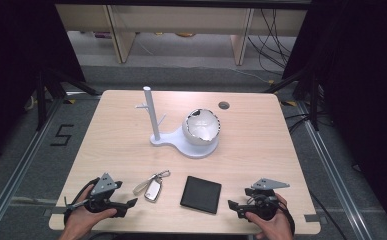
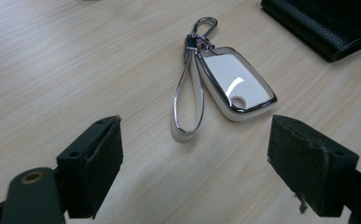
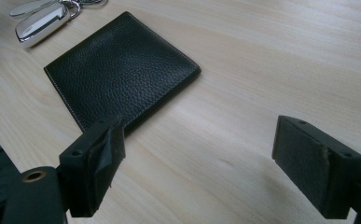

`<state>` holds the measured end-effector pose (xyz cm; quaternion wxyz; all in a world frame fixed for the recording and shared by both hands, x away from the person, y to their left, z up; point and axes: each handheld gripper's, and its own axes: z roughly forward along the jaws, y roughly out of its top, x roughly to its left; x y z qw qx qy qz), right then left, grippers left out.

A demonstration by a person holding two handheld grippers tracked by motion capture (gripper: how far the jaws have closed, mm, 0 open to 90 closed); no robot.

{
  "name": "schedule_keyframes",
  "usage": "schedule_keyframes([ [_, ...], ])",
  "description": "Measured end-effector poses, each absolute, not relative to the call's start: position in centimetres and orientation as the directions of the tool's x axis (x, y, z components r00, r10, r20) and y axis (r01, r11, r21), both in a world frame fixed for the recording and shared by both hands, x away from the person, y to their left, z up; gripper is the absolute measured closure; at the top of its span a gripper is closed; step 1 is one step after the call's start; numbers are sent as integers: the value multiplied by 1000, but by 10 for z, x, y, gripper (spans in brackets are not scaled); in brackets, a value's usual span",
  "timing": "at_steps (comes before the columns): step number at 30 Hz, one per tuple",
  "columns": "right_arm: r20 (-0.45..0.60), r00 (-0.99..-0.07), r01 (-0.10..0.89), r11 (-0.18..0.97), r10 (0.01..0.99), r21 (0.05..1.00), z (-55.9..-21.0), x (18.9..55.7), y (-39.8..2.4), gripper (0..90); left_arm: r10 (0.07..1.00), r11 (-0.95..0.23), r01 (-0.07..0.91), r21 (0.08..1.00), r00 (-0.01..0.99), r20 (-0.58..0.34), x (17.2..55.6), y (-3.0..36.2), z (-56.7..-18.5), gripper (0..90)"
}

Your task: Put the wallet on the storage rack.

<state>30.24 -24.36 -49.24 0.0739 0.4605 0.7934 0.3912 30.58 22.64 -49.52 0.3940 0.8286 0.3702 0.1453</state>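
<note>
A white key fob with a chrome rim, loop strap and clasp (image 1: 152, 188) (image 2: 229, 81) lies flat near the table's front edge. Right of it lies a black leather wallet (image 1: 201, 194) (image 3: 122, 70). My left gripper (image 1: 129, 203) (image 2: 194, 163) rests at the front left, open, its jaws wide apart just short of the fob. My right gripper (image 1: 232, 205) (image 3: 197, 161) rests at the front right, open and empty, with the wallet's corner beside its left jaw. A person's hand holds each one.
A white stand (image 1: 186, 146) with an upright post and pegs (image 1: 150, 112) sits mid-table, a white bowl with a shiny inside (image 1: 201, 126) on its base. A grommet hole (image 1: 224, 105) lies behind. Bare wood surrounds the fob and wallet.
</note>
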Motion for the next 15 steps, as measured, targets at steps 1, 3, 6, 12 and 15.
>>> schedule_keyframes([
  [1, 254, -566, 678, 268, 784, 684, -493, 303, -242, 179, 722, -432, 490, 757, 691, -35, 305, 225, -495, 181],
  [3, 265, -575, 682, 275, 774, 677, -493, 303, -243, 181, 714, -433, 485, 760, 699, -40, 305, 224, -494, 201],
  [6, 274, -571, 681, 259, 774, 685, -492, 303, -242, 185, 690, -454, 455, 766, 724, -21, 304, 213, -492, 255],
  [12, 297, -550, 701, 239, 780, 672, -492, 301, -241, 189, 645, -498, 408, 765, 764, 12, 306, 190, -488, 404],
  [15, 287, -561, 695, 254, 777, 672, -492, 302, -241, 190, 628, -513, 395, 762, 778, 19, 308, 182, -487, 468],
])
